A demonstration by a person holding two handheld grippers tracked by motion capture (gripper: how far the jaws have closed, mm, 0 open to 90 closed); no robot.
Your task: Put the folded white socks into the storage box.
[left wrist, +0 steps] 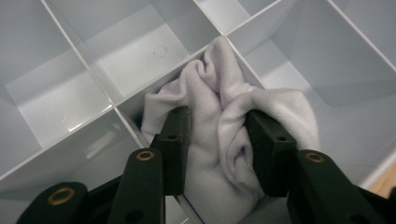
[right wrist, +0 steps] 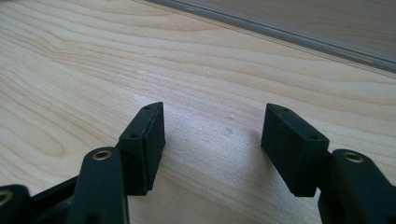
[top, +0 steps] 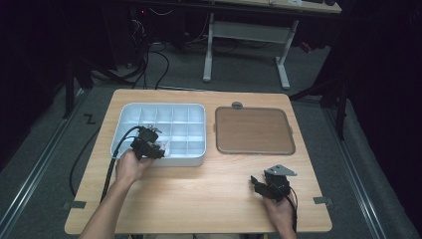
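With its jaws half closed and pressing a bunched white cloth [left wrist: 219,140] into a front compartment of the divided tray [top: 149,110], the left gripper [left wrist: 218,140] must next release, while the right gripper [right wrist: 212,149] rests wide open, empty, on the table [right wrist: 70,70].

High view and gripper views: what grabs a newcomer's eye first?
The left gripper stands out, its fingers pinching a bunched white cloth inside one compartment of the white divided tray at the table's left. Beside the tray lies a flat brown lid. The right gripper rests open over bare wooden table, near the front right.
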